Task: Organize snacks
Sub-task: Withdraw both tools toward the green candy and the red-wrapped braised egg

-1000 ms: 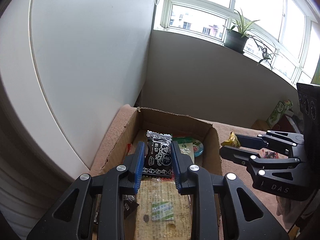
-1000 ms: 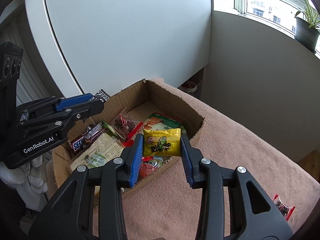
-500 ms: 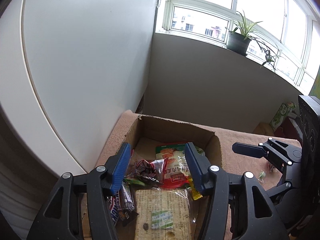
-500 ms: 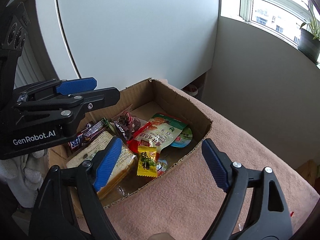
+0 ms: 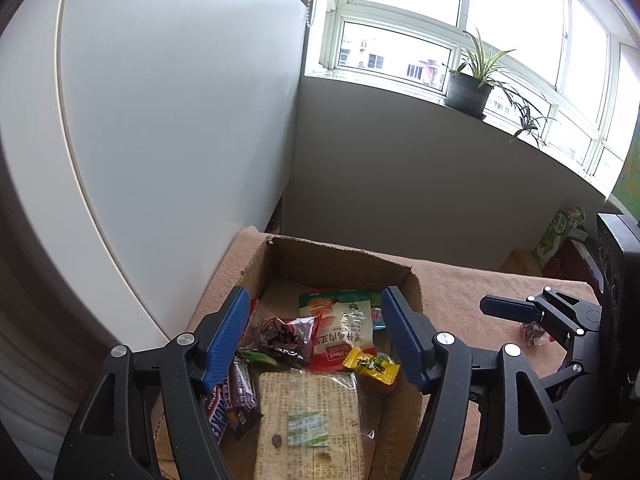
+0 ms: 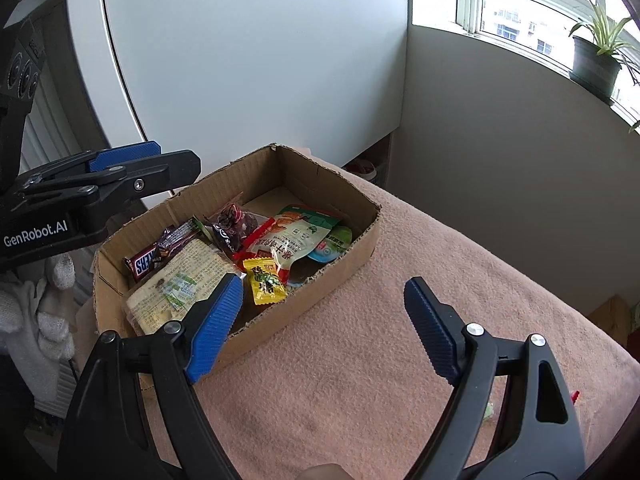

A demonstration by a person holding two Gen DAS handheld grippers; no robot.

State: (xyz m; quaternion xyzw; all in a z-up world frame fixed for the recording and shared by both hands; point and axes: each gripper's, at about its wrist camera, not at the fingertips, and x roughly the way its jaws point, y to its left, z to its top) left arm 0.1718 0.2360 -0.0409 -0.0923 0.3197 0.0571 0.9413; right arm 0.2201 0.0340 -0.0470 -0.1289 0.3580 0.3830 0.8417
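One cardboard box [image 6: 344,258] sits on a pink cloth [image 6: 400,352]. Inside lie one yellow candy [image 6: 265,282], one white-and-red pouch [image 6: 298,236], one dark red packet [image 6: 236,224], one cracker pack [image 6: 180,284], two chocolate bars [image 6: 160,252] and one green-and-blue packet [image 6: 334,242]. The left gripper [image 5: 316,336] is above the box; its jaws have just been opening, nothing between them. The right gripper [image 6: 324,328] stands wide apart and empty above the box's near wall and the cloth. One wrapped sweet [image 5: 534,330] lies on the cloth outside the box.
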